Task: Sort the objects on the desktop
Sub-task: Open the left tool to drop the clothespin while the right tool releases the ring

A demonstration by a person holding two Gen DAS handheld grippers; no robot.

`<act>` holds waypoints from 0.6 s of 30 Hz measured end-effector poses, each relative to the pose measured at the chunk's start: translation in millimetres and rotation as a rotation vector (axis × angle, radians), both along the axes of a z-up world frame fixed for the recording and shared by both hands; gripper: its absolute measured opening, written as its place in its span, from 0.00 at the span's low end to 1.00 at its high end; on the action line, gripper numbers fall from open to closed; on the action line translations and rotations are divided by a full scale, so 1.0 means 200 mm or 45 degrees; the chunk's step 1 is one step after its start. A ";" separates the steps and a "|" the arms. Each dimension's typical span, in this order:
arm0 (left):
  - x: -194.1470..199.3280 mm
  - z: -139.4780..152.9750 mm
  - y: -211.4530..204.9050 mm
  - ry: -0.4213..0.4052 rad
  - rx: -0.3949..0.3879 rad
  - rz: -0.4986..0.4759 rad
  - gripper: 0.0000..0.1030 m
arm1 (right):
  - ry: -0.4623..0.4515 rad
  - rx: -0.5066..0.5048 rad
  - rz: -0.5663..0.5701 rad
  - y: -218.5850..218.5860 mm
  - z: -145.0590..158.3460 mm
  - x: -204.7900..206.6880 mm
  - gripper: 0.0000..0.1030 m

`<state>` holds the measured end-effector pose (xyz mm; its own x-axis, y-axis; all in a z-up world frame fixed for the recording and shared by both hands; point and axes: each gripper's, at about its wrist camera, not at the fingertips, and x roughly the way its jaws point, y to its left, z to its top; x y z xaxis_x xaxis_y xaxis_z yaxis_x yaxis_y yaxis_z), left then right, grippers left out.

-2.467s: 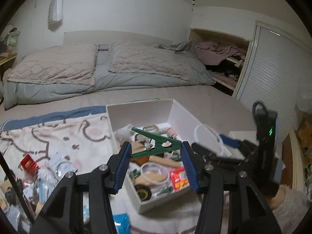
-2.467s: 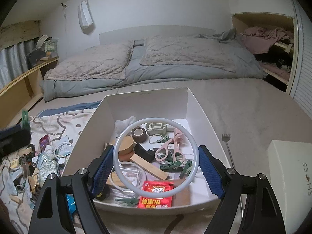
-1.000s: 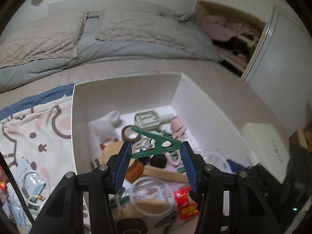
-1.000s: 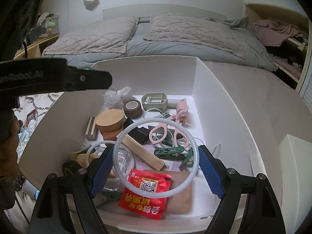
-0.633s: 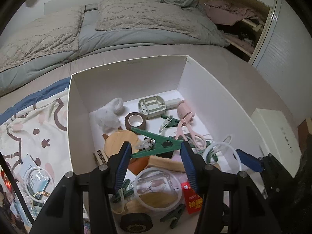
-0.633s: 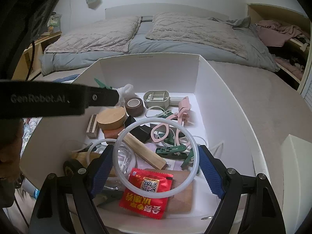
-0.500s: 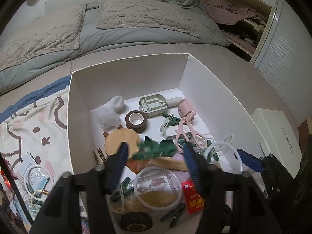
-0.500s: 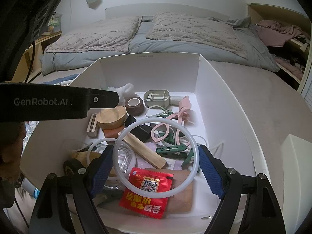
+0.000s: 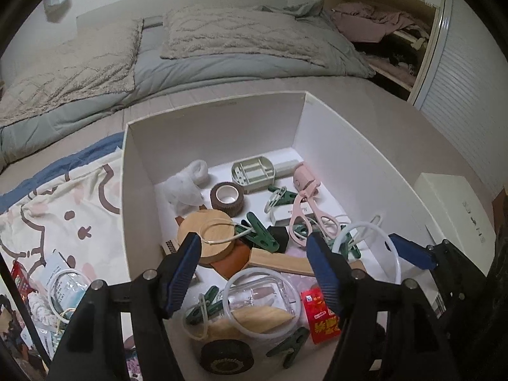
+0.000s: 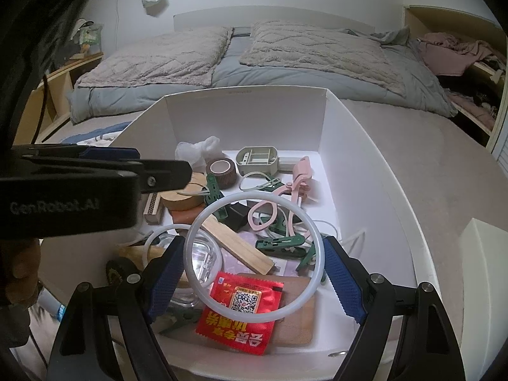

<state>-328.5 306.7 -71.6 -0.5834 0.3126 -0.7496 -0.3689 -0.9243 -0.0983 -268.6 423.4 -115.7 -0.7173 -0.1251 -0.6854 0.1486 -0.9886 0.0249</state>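
A white box (image 9: 216,133) (image 10: 358,146) holds several small items. My left gripper (image 9: 254,270) is open and empty above the box. A green clothespin (image 9: 258,233) (image 10: 214,192) lies inside on a round wooden disc (image 9: 208,238). My right gripper (image 10: 254,263) is shut on a white ring (image 10: 312,231) and holds it above the box's near end; the ring also shows in the left wrist view (image 9: 393,250). A red sachet (image 10: 241,314) lies below the ring.
The box also holds pink scissors (image 9: 304,209), a brown tape roll (image 9: 227,198), a wooden stick (image 10: 238,241) and a glass jar (image 9: 257,298). A patterned cloth (image 9: 63,209) with loose items lies to the left. A white lid (image 9: 454,203) lies to the right. A bed (image 10: 222,57) is behind.
My left gripper opened and the green clothespin dropped from it into the box onto the wooden disc. My right gripper still holds the white ring over the box.
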 end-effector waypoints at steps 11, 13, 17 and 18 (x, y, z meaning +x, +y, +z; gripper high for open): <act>0.05 0.09 -0.09 0.058 0.047 0.017 0.80 | 0.011 -0.004 -0.005 -0.04 0.05 0.03 0.95; 0.06 0.10 -0.10 0.066 0.046 0.017 0.80 | 0.010 -0.017 -0.016 -0.04 0.06 0.03 0.95; 0.08 0.12 -0.11 0.078 0.048 0.017 0.80 | 0.020 -0.027 -0.037 -0.04 0.10 0.04 0.95; 0.09 0.12 -0.12 0.077 0.052 0.017 0.80 | 0.021 -0.030 -0.040 -0.04 0.10 0.05 0.96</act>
<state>-310.7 283.2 -47.3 -0.6317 0.3346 -0.6993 -0.3633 -0.9246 -0.1142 -259.5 416.2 -95.4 -0.7326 -0.1181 -0.6703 0.1179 -0.9920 0.0458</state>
